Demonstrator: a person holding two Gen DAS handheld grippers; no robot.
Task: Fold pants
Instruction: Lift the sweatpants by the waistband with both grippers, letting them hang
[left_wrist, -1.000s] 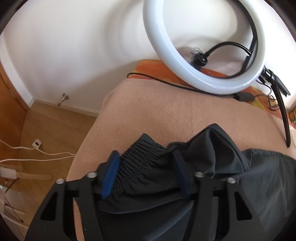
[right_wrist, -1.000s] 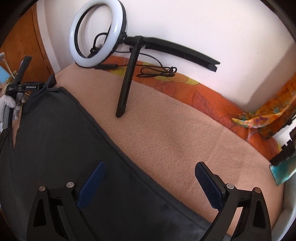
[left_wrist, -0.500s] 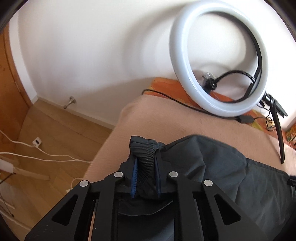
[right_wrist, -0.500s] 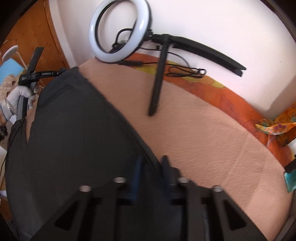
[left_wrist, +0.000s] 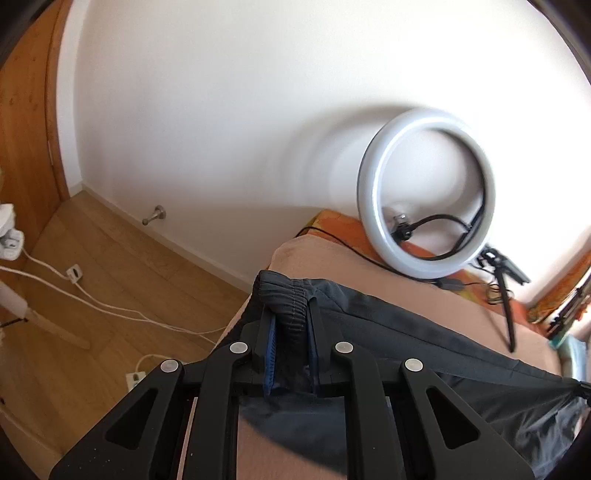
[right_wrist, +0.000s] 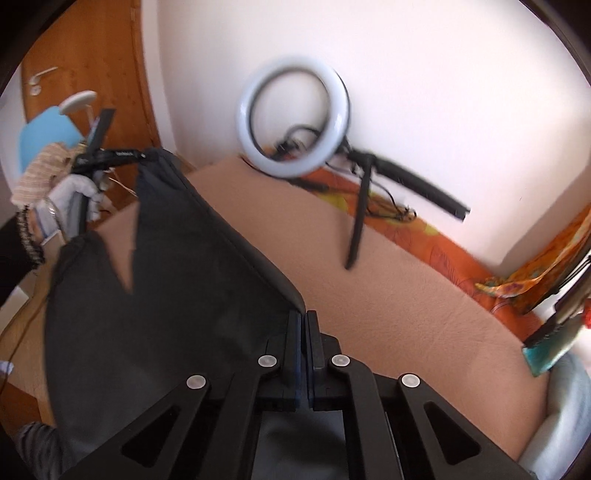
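Dark grey pants (left_wrist: 424, 332) hang stretched between my two grippers above a peach blanket (left_wrist: 406, 291). In the left wrist view my left gripper (left_wrist: 291, 317) is shut on the gathered elastic waistband (left_wrist: 288, 295), which bulges out past the blue pads. In the right wrist view my right gripper (right_wrist: 304, 317) is shut on the far corner of the pants (right_wrist: 184, 277), a thin edge of fabric pinched between the pads. That view also shows the left gripper (right_wrist: 146, 157) at the upper left, held by a gloved hand (right_wrist: 77, 188).
A white ring light (left_wrist: 424, 192) with black tripod legs (right_wrist: 356, 229) and cables stands at the back of the bed, on an orange patterned sheet (right_wrist: 443, 254). To the left is wooden floor (left_wrist: 92, 277) with white cables and a door (right_wrist: 92, 55).
Both grippers closed on the pants, the right from wide open, the left from half open around the waistband. Both then rose, lifting the fabric off the blanket.
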